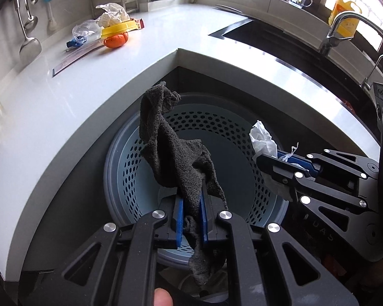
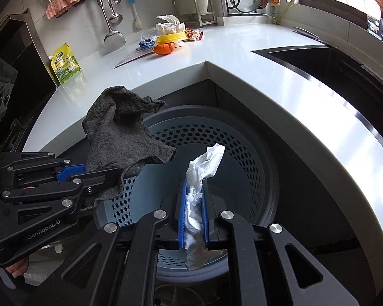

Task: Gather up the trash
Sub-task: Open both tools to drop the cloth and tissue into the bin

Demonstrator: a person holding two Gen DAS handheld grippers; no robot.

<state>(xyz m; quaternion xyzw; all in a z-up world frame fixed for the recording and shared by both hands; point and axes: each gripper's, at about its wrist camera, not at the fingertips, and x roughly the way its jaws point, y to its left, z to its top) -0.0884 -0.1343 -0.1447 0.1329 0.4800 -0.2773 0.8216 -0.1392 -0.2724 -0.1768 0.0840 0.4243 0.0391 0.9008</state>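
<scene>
Here, left wrist view: my left claw (image 1: 191, 214) pinches a dark rag (image 1: 176, 150) above the bin (image 1: 242, 127), so I should center it over the opening before releasing. Right wrist view: my right claw (image 2: 193, 204) clamps a tissue (image 2: 201, 168) over the same bin; the neighboring gripper reads "GenRobot.AI".

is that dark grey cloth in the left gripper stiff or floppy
Probably floppy: the grey cloth folds and droops around the left gripper. Likely light, since a narrow pinch holds it. Its fuzzy surface probably resists slipping.
</scene>
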